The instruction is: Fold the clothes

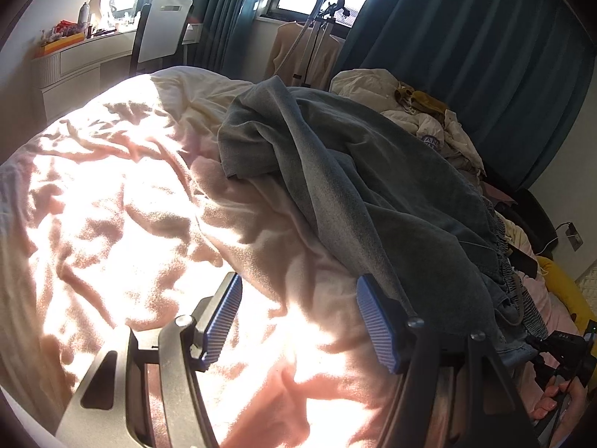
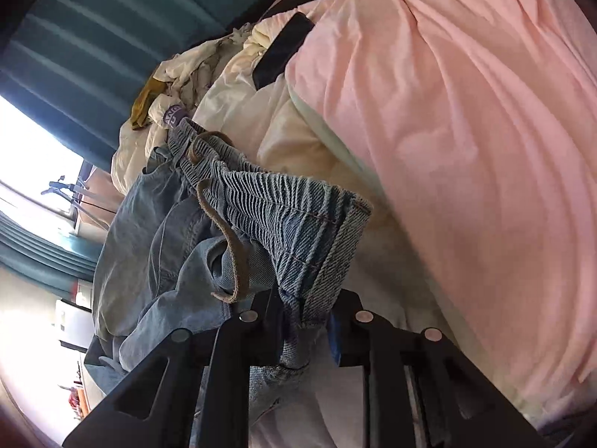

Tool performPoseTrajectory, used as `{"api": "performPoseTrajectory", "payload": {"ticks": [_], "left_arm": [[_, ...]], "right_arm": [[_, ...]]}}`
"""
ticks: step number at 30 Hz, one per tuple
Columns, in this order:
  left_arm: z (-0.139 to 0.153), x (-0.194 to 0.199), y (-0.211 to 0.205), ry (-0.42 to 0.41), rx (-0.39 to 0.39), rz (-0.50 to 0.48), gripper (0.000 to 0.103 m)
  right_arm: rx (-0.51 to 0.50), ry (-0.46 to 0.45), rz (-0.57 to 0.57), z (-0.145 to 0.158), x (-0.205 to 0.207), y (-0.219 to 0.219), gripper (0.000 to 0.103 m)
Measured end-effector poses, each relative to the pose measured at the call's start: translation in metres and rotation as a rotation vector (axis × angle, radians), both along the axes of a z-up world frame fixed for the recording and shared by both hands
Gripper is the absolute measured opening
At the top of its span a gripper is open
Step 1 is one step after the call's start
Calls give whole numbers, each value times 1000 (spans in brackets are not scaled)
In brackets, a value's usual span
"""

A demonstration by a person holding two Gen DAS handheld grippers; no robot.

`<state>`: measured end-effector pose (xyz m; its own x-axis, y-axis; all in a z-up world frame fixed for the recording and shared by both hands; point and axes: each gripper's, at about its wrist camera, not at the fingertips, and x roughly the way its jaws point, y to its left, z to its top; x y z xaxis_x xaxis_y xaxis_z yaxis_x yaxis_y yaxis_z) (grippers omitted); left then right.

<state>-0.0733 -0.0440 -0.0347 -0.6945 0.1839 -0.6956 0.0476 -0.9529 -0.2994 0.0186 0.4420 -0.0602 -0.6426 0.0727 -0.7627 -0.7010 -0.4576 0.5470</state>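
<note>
A pair of light blue denim trousers (image 2: pixel 261 216) with a gathered elastic waistband and a brown drawstring lies across the bed. My right gripper (image 2: pixel 304 321) is shut on a corner of the waistband, and the cloth is pinched between its black fingers. In the left wrist view the same trousers (image 1: pixel 373 171) stretch away as a long grey-blue heap towards the window. One fold rests against my left gripper's right finger. My left gripper (image 1: pixel 298 317) stands open over the sunlit pink sheet (image 1: pixel 130 205), with nothing between its blue pads (image 1: pixel 224 321).
A cream and mustard pile of clothes (image 1: pixel 421 112) lies at the far side by the teal curtain (image 1: pixel 485 56). A pink pillow (image 2: pixel 466 130) fills the right. A white desk and chair (image 1: pixel 160 33) stand beyond the bed. A person's hand (image 1: pixel 556 407) shows at the lower right.
</note>
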Motion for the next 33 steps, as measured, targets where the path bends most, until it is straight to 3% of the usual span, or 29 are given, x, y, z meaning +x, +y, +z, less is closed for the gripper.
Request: {"api": "performPoseTrajectory", "payload": {"ticks": [2, 3, 5, 6, 10, 16, 23, 27, 30, 31, 33], "left_arm": [[1, -2, 2, -9, -16, -7, 66], [1, -3, 2, -15, -24, -10, 66], [3, -11, 2, -34, -33, -12, 66], [5, -17, 1, -46, -35, -10, 66], [13, -45, -7, -83, -40, -2, 66], [35, -111, -22, -62, -128, 23, 66], [47, -192, -25, -11, -276, 30, 66], [30, -248, -28, -91, -311, 6, 66], [14, -282, -34, -166, -368, 40, 65], [11, -289, -39, -175, -365, 57, 63], [9, -297, -47, -174, -338, 77, 45]], "right_arm": [[43, 8, -38, 11, 14, -5, 39], [56, 41, -62, 17, 23, -6, 53], [80, 113, -110, 28, 38, -6, 68], [116, 130, -127, 36, 42, -9, 69], [314, 156, -90, 67, 37, -34, 70], [475, 163, 151, 76, -2, -80, 70], [497, 79, 406, 41, -65, -122, 70], [542, 55, 449, 24, -93, -132, 70], [646, 65, 549, 12, -108, -157, 70], [665, 71, 586, 9, -114, -165, 69], [680, 81, 640, 0, -120, -175, 69]]}}
